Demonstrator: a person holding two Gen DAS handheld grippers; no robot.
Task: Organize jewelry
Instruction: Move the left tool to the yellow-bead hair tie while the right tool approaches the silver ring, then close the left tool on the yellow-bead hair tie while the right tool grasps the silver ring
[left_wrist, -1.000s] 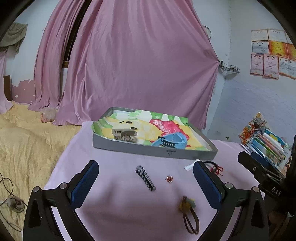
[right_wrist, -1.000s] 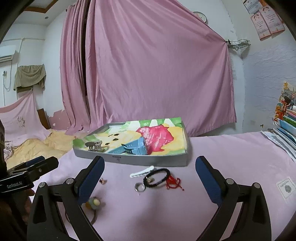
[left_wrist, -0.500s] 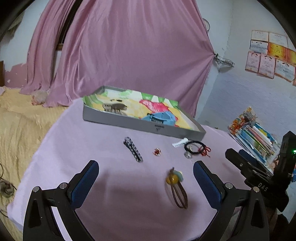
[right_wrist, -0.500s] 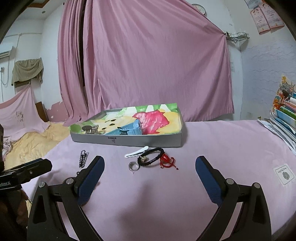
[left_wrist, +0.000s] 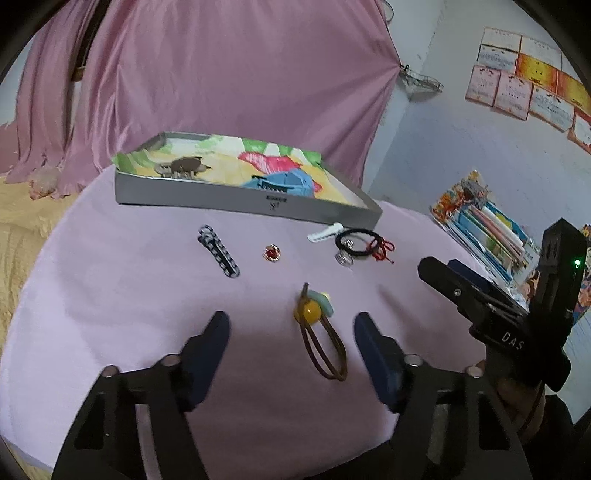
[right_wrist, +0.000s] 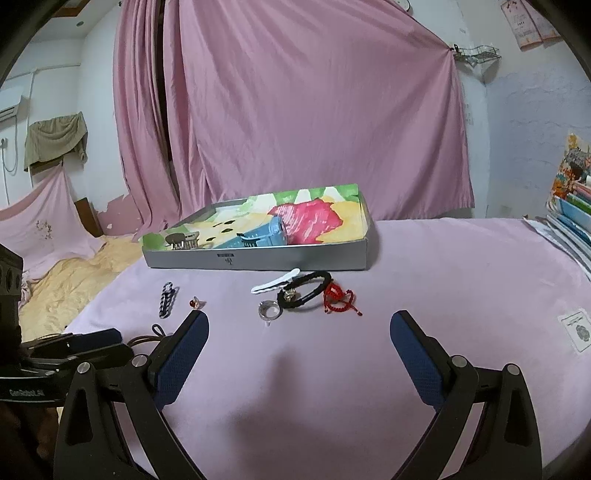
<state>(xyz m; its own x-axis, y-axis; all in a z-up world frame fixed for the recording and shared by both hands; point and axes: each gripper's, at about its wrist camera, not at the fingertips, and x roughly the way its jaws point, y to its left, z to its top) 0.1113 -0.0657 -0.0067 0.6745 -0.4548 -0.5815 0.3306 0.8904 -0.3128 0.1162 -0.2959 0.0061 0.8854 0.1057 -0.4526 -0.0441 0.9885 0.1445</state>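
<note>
Hovering my left gripper (left_wrist: 291, 325) over the pink tablecloth (left_wrist: 110, 295), fingers apart around the brown hair tie (left_wrist: 325, 347) with its yellow bead. My right gripper (right_wrist: 299, 332) also hangs spread and empty, near the ring (right_wrist: 269, 309), black bracelet (right_wrist: 306, 290) and red cord (right_wrist: 338, 299); the tray (right_wrist: 258, 258) sits beyond.

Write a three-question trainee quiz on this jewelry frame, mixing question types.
1. True or false: the left tongs are shut on the brown hair tie.
2. Which item lies nearest the tray? A) white hair clip B) red-stone ring C) checkered hair clip
3. Fill in: the red cord bracelet rests beside the ____ bracelet.

Key: 1 false, both tongs are open, right tongs included; 2 A; 3 black.
</note>
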